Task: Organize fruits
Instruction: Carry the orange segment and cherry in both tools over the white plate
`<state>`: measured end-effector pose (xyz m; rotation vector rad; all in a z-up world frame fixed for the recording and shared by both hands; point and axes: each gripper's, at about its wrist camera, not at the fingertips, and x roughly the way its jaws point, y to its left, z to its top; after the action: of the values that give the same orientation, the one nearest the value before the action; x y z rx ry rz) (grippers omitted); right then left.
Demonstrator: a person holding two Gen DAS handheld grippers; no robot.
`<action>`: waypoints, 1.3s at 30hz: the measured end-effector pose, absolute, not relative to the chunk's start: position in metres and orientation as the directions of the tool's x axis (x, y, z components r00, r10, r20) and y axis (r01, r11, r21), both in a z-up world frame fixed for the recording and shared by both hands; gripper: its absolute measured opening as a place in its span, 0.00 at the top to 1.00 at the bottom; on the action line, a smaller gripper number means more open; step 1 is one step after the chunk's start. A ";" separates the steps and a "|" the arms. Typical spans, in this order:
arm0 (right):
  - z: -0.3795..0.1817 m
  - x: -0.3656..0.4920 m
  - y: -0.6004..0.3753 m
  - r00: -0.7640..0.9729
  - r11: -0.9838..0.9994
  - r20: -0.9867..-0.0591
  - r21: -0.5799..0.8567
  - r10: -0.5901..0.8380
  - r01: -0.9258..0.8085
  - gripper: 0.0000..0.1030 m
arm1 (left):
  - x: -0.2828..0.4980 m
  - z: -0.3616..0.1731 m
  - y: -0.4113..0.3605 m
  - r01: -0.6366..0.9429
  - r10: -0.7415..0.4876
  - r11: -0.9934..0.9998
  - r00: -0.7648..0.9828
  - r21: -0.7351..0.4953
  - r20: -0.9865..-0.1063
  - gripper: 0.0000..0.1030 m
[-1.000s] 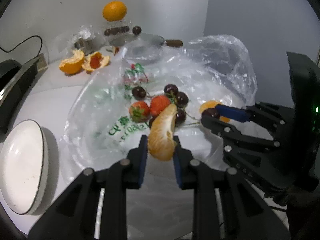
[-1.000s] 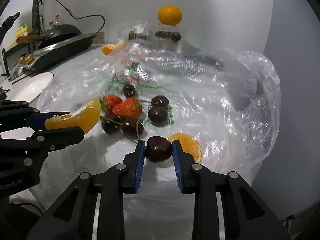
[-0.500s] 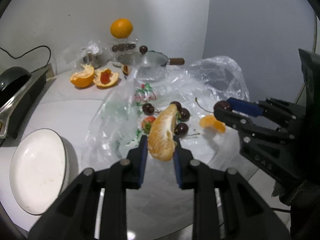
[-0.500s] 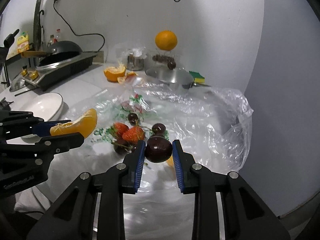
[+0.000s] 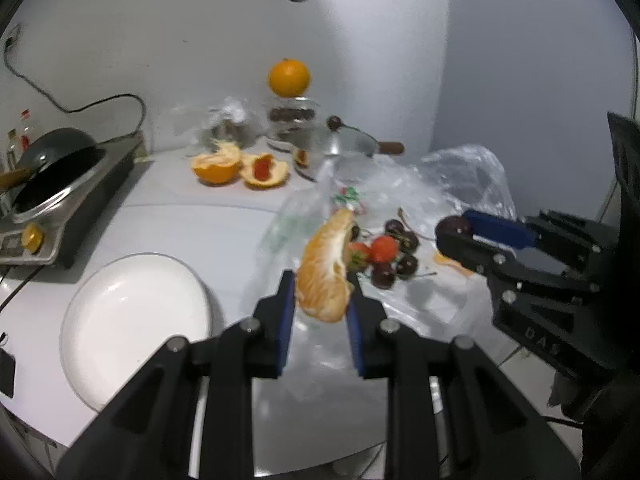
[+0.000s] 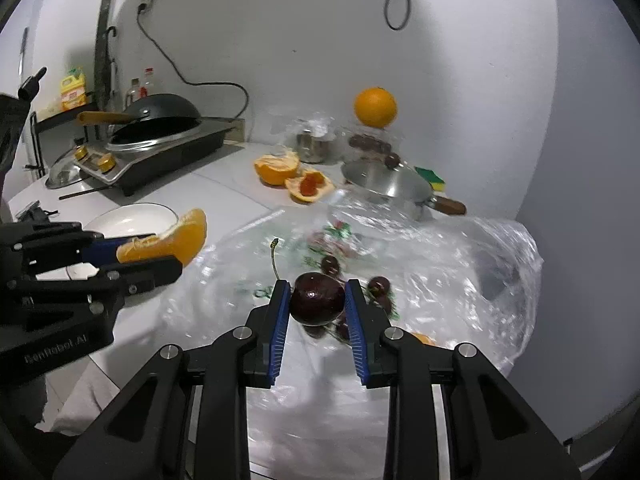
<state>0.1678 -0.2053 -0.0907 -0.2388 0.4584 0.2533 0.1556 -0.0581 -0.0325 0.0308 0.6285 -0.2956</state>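
Left wrist view shows the left gripper (image 5: 322, 300) clamped on a peeled orange segment (image 5: 325, 270), which stands upright between the blue pads above the white counter (image 5: 192, 224). To its left sits a white plate (image 5: 132, 320), clear of the fingers. Beyond the segment, strawberries (image 5: 378, 249) and dark cherries (image 5: 400, 268) lie on a crumpled clear plastic bag (image 5: 460, 176). At the right edge of this view the right gripper (image 5: 454, 234) pinches a dark cherry (image 5: 453, 226); from the right wrist view that same cherry (image 6: 317, 299) fills the gap between the blue pads, its stem pointing up, above the bag (image 6: 460, 264). Farther back are opened orange halves (image 5: 240, 166), a whole orange (image 5: 289, 77) perched on a glass jar, a lidded steel pan (image 6: 386, 186), and a wok (image 6: 160, 114) on a cooktop.
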 end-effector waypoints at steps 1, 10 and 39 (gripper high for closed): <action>-0.090 0.167 -0.200 0.866 0.940 -0.462 -0.169 0.191 -0.297 0.71 | 0.154 -0.031 -0.052 0.270 -0.257 0.961 0.774 -0.066 -0.579 0.77; -0.080 0.163 -0.153 0.864 0.917 -0.448 -0.196 0.230 -0.346 0.71 | 0.140 -0.028 0.003 0.195 -0.215 0.976 0.809 -0.094 -0.547 0.77; -0.117 0.182 -0.019 0.764 0.830 -0.556 -0.216 0.329 -0.515 0.71 | 0.139 -0.074 0.120 0.028 -0.121 0.986 0.789 -0.162 -0.602 0.77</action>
<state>0.1818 -0.0189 -0.1170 -0.3722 0.5273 0.4700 0.1386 0.1201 -0.0739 -0.1474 0.6569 -0.0809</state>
